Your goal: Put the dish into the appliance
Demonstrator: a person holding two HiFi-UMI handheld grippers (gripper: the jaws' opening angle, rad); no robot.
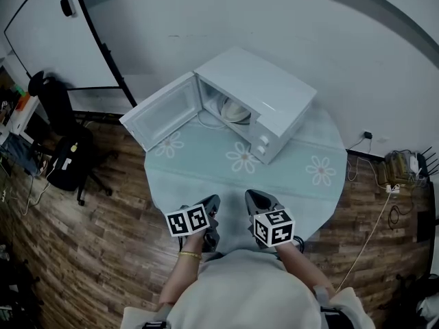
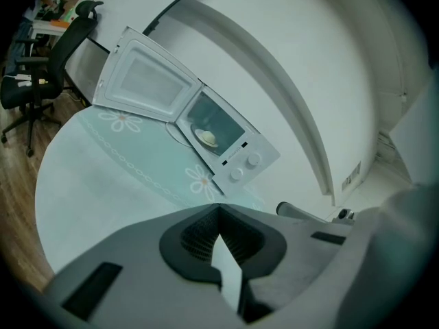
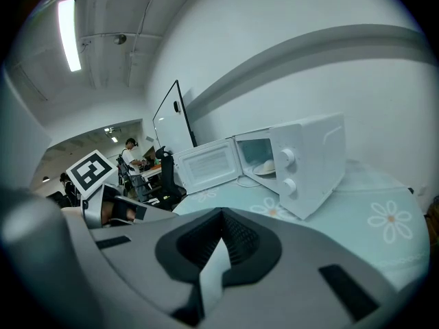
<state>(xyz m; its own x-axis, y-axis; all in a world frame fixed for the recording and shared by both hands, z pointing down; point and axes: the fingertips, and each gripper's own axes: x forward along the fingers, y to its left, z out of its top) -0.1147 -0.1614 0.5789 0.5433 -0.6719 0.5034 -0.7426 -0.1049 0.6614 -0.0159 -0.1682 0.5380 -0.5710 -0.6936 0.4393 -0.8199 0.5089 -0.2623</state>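
Observation:
A white microwave [image 1: 264, 105] stands at the back of the round table [image 1: 206, 184], its door [image 1: 161, 112] swung open to the left. A pale dish [image 1: 233, 108] sits inside the cavity. It shows small in the left gripper view [image 2: 207, 138] and in the right gripper view [image 3: 265, 168]. My left gripper [image 1: 213, 199] and right gripper [image 1: 251, 195] hover side by side over the table's near edge, well short of the microwave. In each gripper view the jaws are shut on nothing: left gripper [image 2: 219, 208], right gripper [image 3: 221, 214].
The table carries a light teal cloth with flower prints [image 1: 243, 157]. A black office chair [image 1: 65, 149] and a whiteboard [image 1: 41, 33] stand at the left. Cables and a power strip [image 1: 398, 166] lie on the wooden floor at the right. A person [image 3: 132, 153] stands far back.

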